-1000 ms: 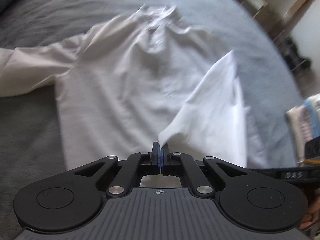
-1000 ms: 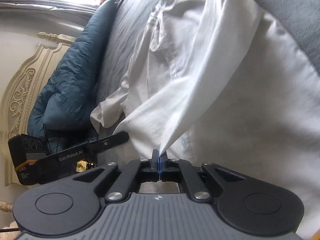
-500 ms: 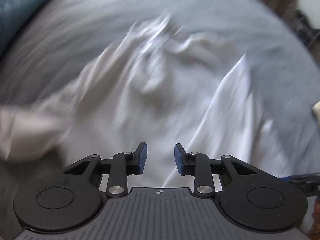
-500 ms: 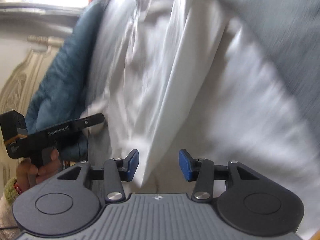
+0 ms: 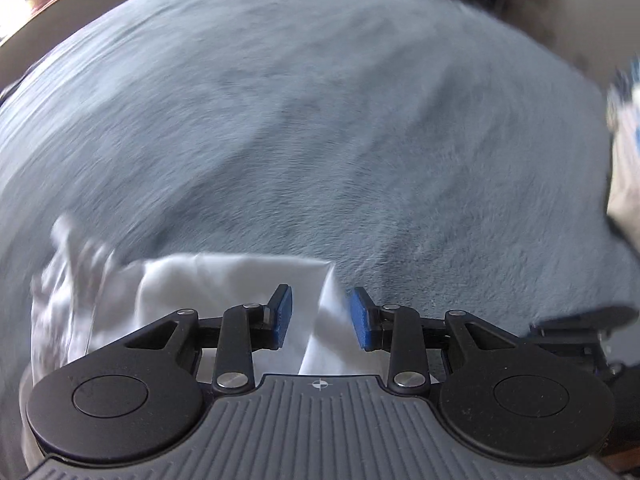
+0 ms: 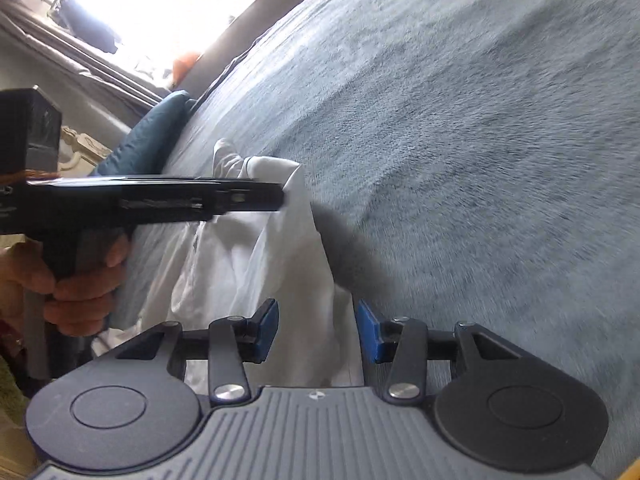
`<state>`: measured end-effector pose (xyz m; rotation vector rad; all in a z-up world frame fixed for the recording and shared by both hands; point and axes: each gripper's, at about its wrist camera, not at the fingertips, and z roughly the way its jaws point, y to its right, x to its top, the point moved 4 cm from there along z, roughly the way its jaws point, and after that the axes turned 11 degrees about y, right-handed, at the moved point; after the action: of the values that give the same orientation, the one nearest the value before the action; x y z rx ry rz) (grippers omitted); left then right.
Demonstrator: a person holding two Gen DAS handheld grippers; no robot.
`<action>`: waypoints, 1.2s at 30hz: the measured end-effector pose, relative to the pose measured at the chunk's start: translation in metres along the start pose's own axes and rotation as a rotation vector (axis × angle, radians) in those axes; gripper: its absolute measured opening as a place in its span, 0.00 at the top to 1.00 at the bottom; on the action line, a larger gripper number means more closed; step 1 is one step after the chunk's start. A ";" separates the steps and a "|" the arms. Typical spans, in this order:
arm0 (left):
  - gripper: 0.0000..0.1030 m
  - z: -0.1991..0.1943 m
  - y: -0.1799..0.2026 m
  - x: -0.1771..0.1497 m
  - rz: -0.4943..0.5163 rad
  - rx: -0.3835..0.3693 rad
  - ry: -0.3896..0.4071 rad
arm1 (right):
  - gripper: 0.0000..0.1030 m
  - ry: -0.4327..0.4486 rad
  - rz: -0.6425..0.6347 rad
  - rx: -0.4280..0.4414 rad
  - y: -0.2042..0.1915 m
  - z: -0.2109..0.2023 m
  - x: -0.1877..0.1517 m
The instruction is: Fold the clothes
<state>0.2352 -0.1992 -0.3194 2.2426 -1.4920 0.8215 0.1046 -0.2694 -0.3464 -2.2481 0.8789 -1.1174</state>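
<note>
White cotton, a crumpled white shirt (image 5: 224,288), lies bunched at the lower left of your left wrist view on a grey-blue plush bedspread (image 5: 340,120) that fills the rest of the frame. Your left gripper (image 5: 320,316) hangs over the shirt's folded right-hand corner, its blue pads partly apart with cloth showing in the gap; the pads do not press on it. In your right wrist view the same shirt (image 6: 256,264) runs up the lower centre-left. Your right gripper (image 6: 317,330) has its blue-padded jaws partly apart and closing; fabric lies between them, neither pad gripping it. At centre left of that view your left hand (image 6: 76,280) grips the black handle of the other tool, whose dark body crosses over the shirt's upper end. A dark blue quilted cushion (image 6: 148,136) sits at upper left beside a carved cream headboard (image 6: 82,148).
</note>
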 end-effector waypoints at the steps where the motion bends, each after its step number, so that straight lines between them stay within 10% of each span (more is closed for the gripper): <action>1: 0.69 0.005 0.003 -0.001 0.026 0.000 -0.005 | 0.57 -0.001 0.000 -0.005 0.003 0.003 0.003; 4: 0.94 0.012 -0.001 -0.006 0.020 0.022 -0.005 | 0.74 -0.015 0.023 0.006 0.011 0.012 0.008; 8: 1.00 0.001 -0.032 -0.009 -0.169 0.019 0.045 | 0.98 -0.023 0.030 0.014 0.014 0.012 0.005; 21: 1.00 -0.009 -0.101 -0.037 -0.764 -0.044 0.192 | 0.99 -0.011 0.156 -0.006 0.041 -0.007 -0.012; 26: 0.75 -0.014 -0.099 -0.023 -0.762 -0.077 0.183 | 0.99 -0.015 0.165 -0.002 0.044 -0.008 -0.009; 36: 0.71 -0.069 -0.113 -0.047 -0.887 -0.016 0.213 | 0.97 0.050 -0.023 0.019 0.013 -0.026 0.017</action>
<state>0.3056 -0.0818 -0.2897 2.3515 -0.3095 0.6953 0.0865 -0.2936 -0.3315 -2.2287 0.8603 -1.1928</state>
